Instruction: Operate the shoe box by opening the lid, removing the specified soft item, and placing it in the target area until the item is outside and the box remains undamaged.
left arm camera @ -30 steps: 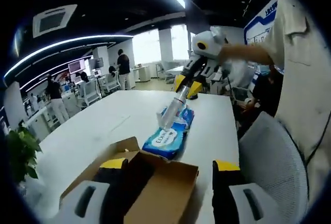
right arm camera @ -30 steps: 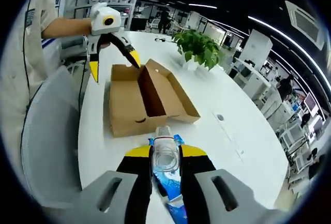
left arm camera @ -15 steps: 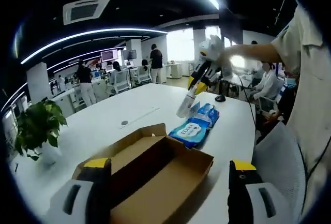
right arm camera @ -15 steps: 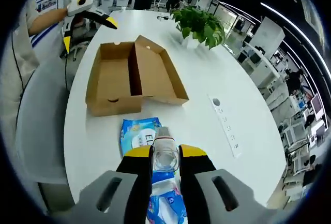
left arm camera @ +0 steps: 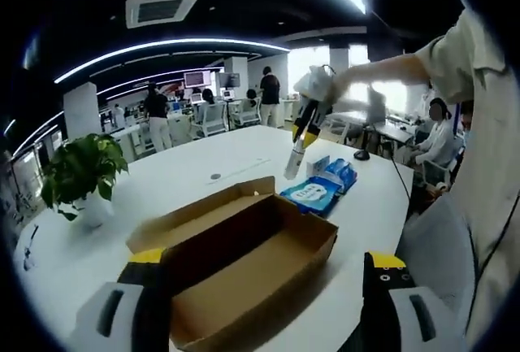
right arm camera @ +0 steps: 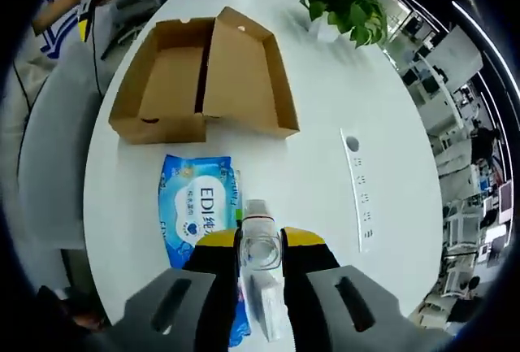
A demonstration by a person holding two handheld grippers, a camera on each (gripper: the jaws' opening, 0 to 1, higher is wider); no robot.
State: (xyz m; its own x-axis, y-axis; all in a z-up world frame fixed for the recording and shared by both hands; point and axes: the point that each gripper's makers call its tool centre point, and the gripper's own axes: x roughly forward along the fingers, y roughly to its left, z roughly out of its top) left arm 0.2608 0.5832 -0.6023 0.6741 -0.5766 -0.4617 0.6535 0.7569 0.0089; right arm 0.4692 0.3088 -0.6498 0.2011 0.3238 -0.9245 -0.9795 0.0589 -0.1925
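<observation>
Your right gripper (right arm camera: 260,242) pinching a clear bottle (right arm camera: 260,238), left gripper (left arm camera: 264,283) spread wide, open shoe box (left arm camera: 244,262) lower centre, blue wipes pack (right arm camera: 195,206) beside, potted plant (left arm camera: 77,177) left.

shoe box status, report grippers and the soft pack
Left gripper open, empty, over shoe box. Right gripper shut on clear bottle. Box open; blue wipes pack out on table. Nothing blocking.

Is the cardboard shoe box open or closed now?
Open. The shoe box has its lid folded back flat on the table, and its brown inside looks empty.
</observation>
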